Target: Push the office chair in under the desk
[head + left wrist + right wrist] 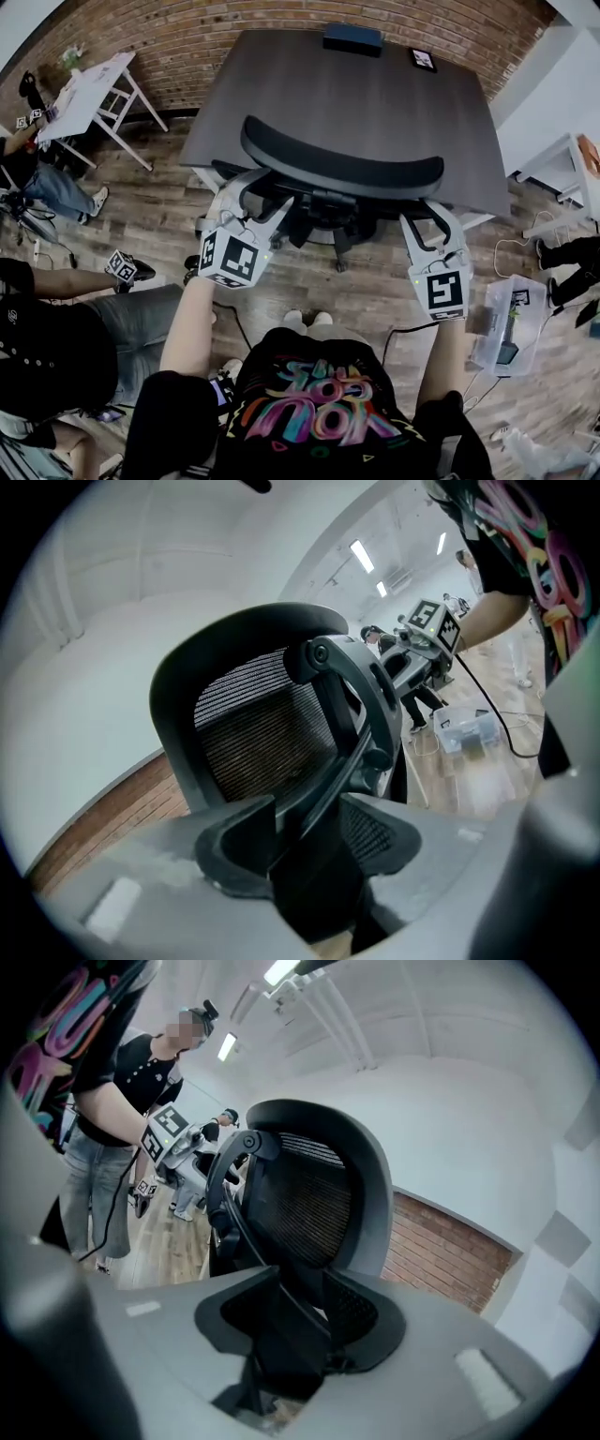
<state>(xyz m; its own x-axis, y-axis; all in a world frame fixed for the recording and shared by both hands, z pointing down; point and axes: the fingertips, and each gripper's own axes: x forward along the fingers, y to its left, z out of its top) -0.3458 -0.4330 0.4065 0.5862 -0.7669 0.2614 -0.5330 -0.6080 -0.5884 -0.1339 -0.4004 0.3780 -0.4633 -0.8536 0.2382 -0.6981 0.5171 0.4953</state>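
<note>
The black mesh-backed office chair [342, 169] is standing on the wooden floor [366, 300] at the near edge of the dark grey desk [309, 84], with its curved backrest lying along that edge, and the desk's far side is sitting against the red brick wall [187, 37]. The left gripper [267, 197] is clamping a black bar of the chair's frame on the left side, jaws closed on it. The right gripper [429, 217] is gripping a black frame bar on the right side the same way, both pointing towards the desk.
</note>
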